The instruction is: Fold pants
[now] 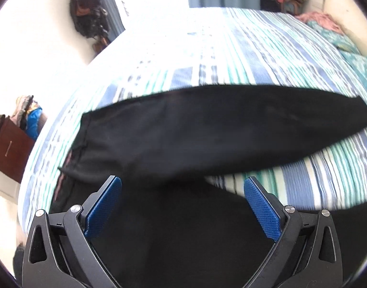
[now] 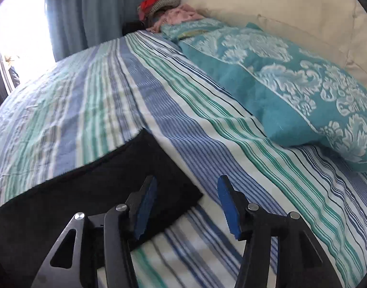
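Note:
Black pants [image 1: 207, 129] lie spread on a striped bedsheet [image 1: 255, 55]. In the left wrist view one leg stretches from left to right across the middle and more black cloth fills the near part. My left gripper [image 1: 182, 187] is open and empty above that near cloth. In the right wrist view a leg end of the pants [image 2: 126, 180] lies at the lower left. My right gripper [image 2: 187, 187] is open and empty, its left finger over the leg's end, its right finger over the sheet [image 2: 207, 124].
A teal patterned pillow [image 2: 291, 91] lies at the right against a cream headboard [image 2: 279, 2]. Piled clothes [image 2: 164, 2] sit at the far corner by blue curtains [image 2: 99, 7]. A brown drawer unit [image 1: 8, 146] stands left of the bed.

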The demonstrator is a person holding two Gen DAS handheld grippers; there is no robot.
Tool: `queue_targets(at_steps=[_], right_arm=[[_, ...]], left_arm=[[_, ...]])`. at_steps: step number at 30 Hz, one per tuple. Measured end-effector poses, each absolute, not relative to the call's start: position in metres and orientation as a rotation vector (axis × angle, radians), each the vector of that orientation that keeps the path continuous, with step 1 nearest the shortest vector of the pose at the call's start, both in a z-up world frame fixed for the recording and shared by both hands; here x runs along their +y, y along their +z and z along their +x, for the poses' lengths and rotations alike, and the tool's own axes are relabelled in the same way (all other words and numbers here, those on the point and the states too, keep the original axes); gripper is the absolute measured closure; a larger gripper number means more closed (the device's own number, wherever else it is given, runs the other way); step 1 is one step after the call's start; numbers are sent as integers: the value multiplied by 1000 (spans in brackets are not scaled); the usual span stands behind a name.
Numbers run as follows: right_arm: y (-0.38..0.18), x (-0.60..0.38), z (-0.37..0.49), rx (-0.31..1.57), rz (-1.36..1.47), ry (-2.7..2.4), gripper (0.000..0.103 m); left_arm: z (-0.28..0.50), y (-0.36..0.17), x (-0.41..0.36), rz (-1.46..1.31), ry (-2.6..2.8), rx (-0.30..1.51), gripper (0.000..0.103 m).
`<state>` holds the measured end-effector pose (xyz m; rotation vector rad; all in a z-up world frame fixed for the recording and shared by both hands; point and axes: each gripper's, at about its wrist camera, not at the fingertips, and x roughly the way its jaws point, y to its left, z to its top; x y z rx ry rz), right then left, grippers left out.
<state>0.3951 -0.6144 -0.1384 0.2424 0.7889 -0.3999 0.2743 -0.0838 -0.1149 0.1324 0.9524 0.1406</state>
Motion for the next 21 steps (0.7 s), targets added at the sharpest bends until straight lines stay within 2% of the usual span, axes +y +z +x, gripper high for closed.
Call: queue_targets(at_steps=[2,5,7,11,13,15,19,21], right_arm=[[-125,-569,400,788,226,-203,49],[-118,-468,408,841,169,145,49],[-125,-393,401,876,72,324,48],[-167,-299,387,974,-93,457,46],[-173,-301,377,918,-99,438,45],[-172,-320,376,944,-37,400,45],[-139,-354,335,946,-29,317,43],[-129,-368,294,956,-61,342,37]], left_arm=[[312,-139,-75,192,258,950,1],[331,-189,-71,323,296,1056,3],[316,-192,-72,362,276,967,2],[293,-174,-72,440,215,946,2],[281,-162,-62,416,213,952,2],[265,-155,-48,373,212,959,2],[218,-157,-37,288,149,997,3],[192,-169,-41,290,108,1029,3]])
